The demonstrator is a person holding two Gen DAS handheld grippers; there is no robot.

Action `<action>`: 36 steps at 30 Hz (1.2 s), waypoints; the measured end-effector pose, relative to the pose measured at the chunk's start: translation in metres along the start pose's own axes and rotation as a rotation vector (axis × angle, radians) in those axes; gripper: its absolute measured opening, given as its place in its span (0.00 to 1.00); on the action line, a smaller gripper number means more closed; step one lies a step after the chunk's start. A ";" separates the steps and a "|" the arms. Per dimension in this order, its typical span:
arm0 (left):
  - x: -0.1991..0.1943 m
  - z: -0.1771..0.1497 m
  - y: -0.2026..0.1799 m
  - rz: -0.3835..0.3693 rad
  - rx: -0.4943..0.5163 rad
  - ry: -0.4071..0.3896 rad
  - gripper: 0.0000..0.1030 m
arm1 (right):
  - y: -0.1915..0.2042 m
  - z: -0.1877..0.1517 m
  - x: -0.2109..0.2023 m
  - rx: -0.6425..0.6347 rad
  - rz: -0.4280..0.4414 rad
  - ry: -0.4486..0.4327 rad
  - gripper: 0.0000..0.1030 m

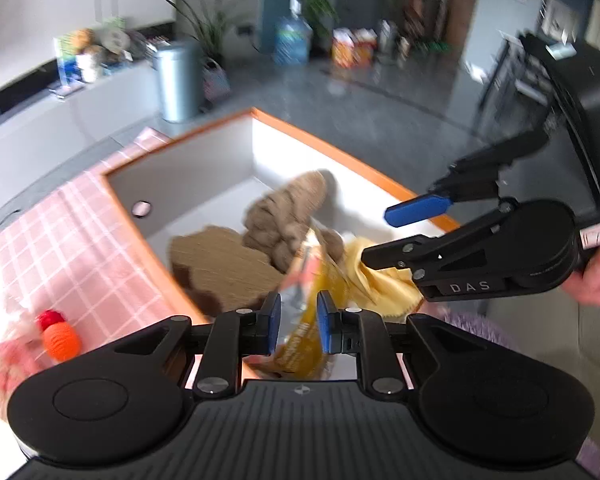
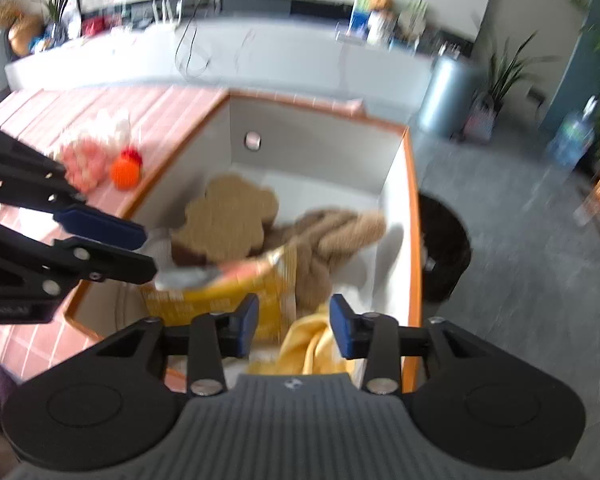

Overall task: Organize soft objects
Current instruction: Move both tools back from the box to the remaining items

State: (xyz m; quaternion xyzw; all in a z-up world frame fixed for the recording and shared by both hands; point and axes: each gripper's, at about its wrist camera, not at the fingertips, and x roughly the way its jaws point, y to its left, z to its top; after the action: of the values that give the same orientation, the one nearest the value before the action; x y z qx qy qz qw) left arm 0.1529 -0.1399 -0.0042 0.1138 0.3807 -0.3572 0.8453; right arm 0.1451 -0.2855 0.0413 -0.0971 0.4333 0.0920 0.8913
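- While both grippers hover above the orange-rimmed white bin (image 1: 340, 164), the left gripper (image 1: 299, 322) has its blue pads apart, with the yellow snack bag (image 1: 312, 300) showing in the gap; blur hides whether the pads touch it.
- From the right wrist view, the same yellow snack bag (image 2: 236, 292) lies tilted inside the bin (image 2: 410, 216), its silvery end just below the left gripper's fingers (image 2: 100, 226).
- Seen from its own camera, the right gripper (image 2: 294, 326) has its jaws clearly apart and holds nothing; a yellow cloth (image 2: 312, 348) lies beneath the gap.
- Viewed from the left wrist, the right gripper (image 1: 380, 236) shows separated fingers over the yellow cloth (image 1: 380, 284), with a hand (image 1: 592, 276) on its handle.
- Inside the bin sit a tan flower-shaped cushion (image 2: 230, 220) and a brown knotted plush (image 2: 332, 236), touching each other.
- On the pink checked tablecloth (image 1: 88, 232), beside the bin, rest an orange ball (image 2: 125, 173) and a pinkish, blurred soft object (image 2: 86, 160).
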 end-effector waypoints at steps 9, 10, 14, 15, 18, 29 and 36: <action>-0.062 -0.038 0.022 0.077 -0.130 -0.191 0.22 | 0.051 -0.002 -0.024 0.089 -0.013 -0.226 0.43; -0.068 -0.042 0.026 0.092 -0.147 -0.206 0.22 | 0.059 -0.002 -0.024 0.096 -0.006 -0.244 0.43; -0.085 -0.063 0.042 0.155 -0.228 -0.253 0.22 | 0.092 -0.002 -0.024 0.092 0.010 -0.313 0.46; -0.089 -0.069 0.046 0.172 -0.249 -0.262 0.22 | 0.100 -0.002 -0.023 0.088 0.019 -0.327 0.47; -0.100 -0.088 0.061 0.210 -0.320 -0.282 0.22 | 0.124 -0.002 -0.020 0.072 0.052 -0.351 0.48; -0.116 -0.142 0.101 0.284 -0.506 -0.281 0.22 | 0.202 -0.002 0.009 -0.047 0.141 -0.331 0.59; -0.116 -0.180 0.123 0.338 -0.605 -0.265 0.22 | 0.231 -0.004 0.035 -0.082 0.173 -0.279 0.69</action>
State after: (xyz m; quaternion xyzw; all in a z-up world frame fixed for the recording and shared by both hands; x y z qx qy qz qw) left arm 0.0842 0.0918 -0.0531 -0.1269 0.3321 -0.0954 0.9298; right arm 0.1060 -0.0610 -0.0108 -0.0823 0.3077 0.1984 0.9269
